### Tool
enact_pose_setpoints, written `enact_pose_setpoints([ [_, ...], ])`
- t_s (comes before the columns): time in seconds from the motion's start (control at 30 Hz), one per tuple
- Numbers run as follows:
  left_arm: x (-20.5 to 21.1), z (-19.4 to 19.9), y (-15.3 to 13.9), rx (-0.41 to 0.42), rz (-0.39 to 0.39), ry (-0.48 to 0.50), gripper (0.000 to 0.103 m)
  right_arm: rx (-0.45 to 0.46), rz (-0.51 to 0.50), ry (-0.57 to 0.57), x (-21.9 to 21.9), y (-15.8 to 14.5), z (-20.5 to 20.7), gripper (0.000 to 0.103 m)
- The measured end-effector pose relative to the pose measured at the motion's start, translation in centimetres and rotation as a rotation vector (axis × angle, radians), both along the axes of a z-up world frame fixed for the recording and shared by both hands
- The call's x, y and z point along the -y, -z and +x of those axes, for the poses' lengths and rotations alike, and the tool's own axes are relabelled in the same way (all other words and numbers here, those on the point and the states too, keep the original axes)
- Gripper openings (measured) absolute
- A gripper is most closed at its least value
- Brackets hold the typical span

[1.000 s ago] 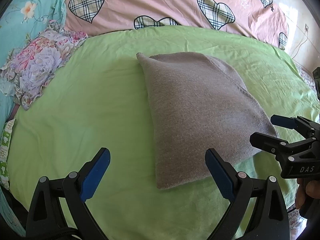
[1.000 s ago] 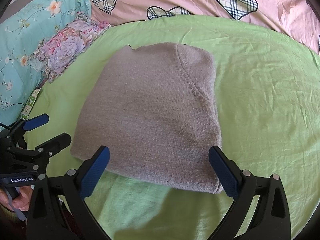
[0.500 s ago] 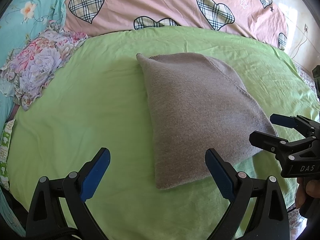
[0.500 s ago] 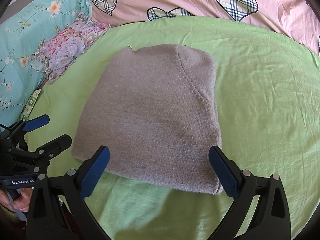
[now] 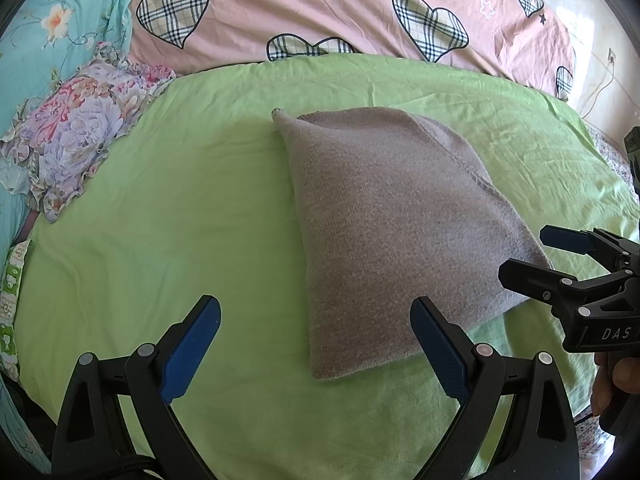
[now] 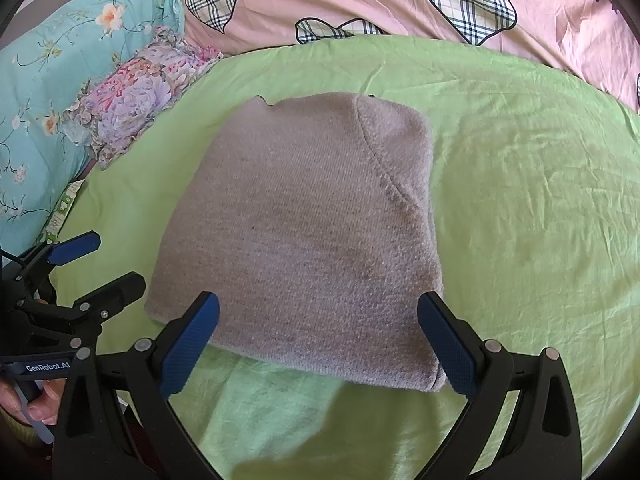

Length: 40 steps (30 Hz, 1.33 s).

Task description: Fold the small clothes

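Observation:
A grey knitted garment (image 5: 396,232) (image 6: 312,232) lies folded into a compact block on the green sheet (image 5: 180,216) (image 6: 528,208). My left gripper (image 5: 316,328) stands open near the front edge, its right pad close to the garment's near left corner. It also appears at the left of the right wrist view (image 6: 86,260). My right gripper (image 6: 318,328) is open too, straddling the garment's near edge without touching it. Seen from the left wrist view, the right gripper (image 5: 532,254) hovers at the garment's right corner. Nothing is held.
A pink quilt with plaid hearts (image 5: 340,8) (image 6: 400,0) runs along the far side. A floral cushion (image 5: 76,132) (image 6: 132,104) and a turquoise flowered pillow (image 6: 48,92) lie at the left. A person's hand (image 5: 616,376) grips the right handle.

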<state>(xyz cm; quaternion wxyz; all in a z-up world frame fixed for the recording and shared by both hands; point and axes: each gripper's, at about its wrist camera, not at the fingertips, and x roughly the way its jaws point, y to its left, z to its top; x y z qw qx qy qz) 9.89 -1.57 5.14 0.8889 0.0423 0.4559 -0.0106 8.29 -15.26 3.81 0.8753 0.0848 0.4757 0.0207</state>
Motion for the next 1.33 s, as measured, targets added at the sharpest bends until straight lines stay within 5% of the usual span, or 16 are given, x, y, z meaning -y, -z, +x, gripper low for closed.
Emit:
enact_pose_setpoints([
  [1.33, -0.2, 1.9, -0.9, 0.031, 0.011, -0.01, 0.096, 0.034, 0.001, 0.028, 1.5, -0.9, 1.3, 0.099],
])
